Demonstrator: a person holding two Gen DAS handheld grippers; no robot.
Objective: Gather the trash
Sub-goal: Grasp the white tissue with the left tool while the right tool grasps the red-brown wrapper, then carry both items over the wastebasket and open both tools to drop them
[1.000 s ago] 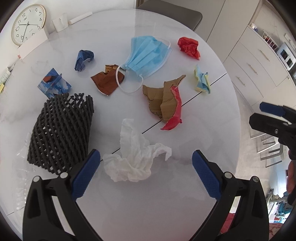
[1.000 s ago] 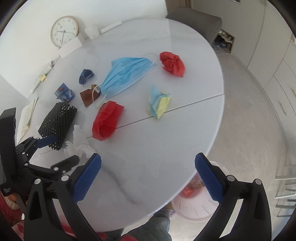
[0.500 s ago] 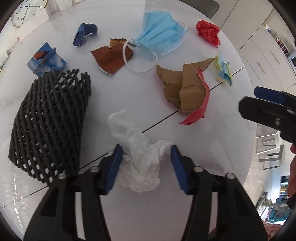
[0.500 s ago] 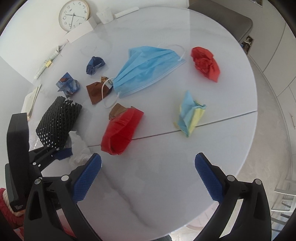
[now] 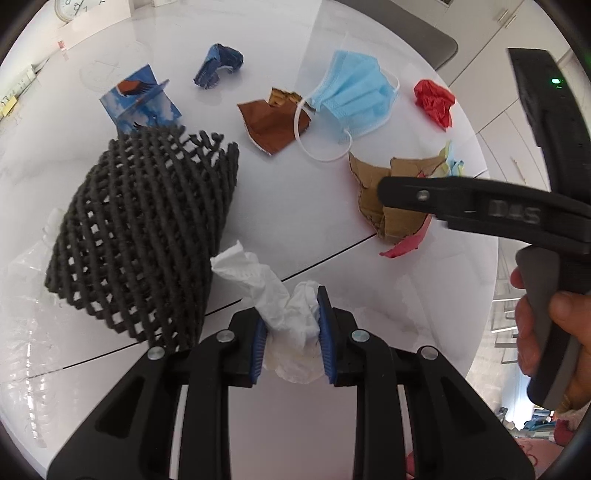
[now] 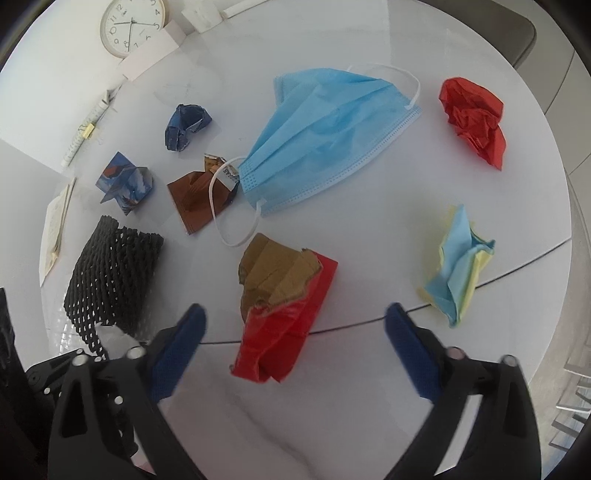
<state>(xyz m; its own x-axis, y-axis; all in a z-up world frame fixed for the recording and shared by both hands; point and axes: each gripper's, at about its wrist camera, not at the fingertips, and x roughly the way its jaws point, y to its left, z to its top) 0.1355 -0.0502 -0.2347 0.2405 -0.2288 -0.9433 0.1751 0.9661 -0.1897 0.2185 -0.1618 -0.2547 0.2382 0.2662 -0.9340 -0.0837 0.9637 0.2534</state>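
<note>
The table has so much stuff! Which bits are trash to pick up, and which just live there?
Trash: white tissue, face mask, torn cardboard, red paper ball, black foam net.
Just there: wall clock, table.

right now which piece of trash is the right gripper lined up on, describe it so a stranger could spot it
Start at the blue face mask in the middle of the white round table. Follow its white ear loop toward the near edge to the torn cardboard piece, lying in front of the right gripper, whose jaws are open. It alone shows a bare brown side and a glossy red side.
</note>
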